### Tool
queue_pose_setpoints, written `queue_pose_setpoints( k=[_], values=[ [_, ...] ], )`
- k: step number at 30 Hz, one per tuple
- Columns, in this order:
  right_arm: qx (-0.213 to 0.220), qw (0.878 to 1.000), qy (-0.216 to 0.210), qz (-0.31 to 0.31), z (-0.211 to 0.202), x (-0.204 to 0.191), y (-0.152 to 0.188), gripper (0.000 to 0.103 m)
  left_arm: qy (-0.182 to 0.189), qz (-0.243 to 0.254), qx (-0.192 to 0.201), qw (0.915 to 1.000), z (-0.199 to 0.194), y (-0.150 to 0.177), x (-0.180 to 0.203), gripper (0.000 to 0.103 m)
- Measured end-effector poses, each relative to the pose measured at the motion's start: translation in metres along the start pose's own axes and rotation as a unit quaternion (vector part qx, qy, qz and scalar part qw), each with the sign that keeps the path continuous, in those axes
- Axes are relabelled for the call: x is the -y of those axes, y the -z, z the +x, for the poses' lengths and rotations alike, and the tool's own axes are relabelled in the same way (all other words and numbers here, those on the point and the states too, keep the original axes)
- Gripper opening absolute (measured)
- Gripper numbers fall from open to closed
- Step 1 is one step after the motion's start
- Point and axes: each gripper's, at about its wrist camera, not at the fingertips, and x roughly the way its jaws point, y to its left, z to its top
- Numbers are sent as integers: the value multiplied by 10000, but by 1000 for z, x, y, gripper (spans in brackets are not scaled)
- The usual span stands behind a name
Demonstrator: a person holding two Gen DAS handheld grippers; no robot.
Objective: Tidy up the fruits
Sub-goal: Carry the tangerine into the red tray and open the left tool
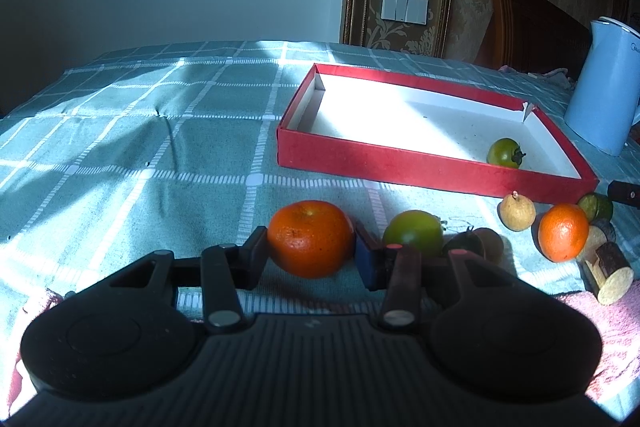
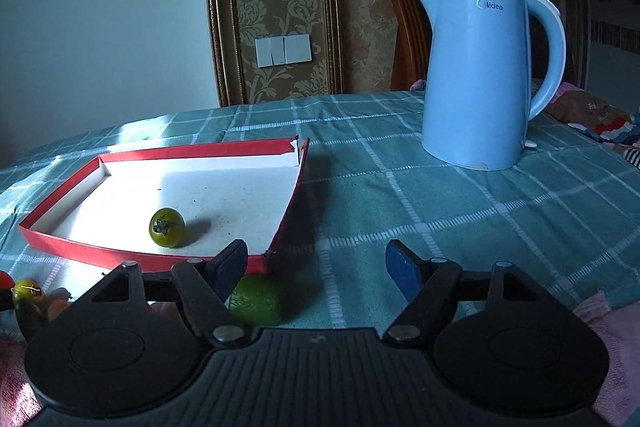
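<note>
Sitting between the fingers of my left tool is an orange mandarin, both pads touching its sides as it rests on the checked worktop. Just to its right lie a green fruit, a dark one partly hidden behind the tool, a pale pear-like fruit and a second mandarin. Beyond them the red tray holds one green tomato near its front right corner. My right tool is spread wide with nothing between its fingers, above the cloth beside the tray, a lime just behind its left finger. A blue kettle stands further back.
</note>
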Motion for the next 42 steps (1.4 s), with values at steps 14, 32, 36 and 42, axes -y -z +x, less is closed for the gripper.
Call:
queue_pose_setpoints(
  k=[14, 32, 36, 42],
  values=[
    [28, 9997, -79, 233, -3, 10, 13, 79, -45, 163, 241, 9996, -21, -19, 7, 41],
    [325, 9978, 45, 573, -13, 22, 18, 79, 135, 503, 216, 9984, 49, -84, 50, 41],
    [301, 9977, 41, 600, -12, 23, 18, 79, 100, 565, 83, 9983, 68, -86, 55, 41],
    [231, 9974, 43, 683, -9, 24, 18, 79, 125, 510, -101, 9986, 88, -87, 55, 41]
  ],
)
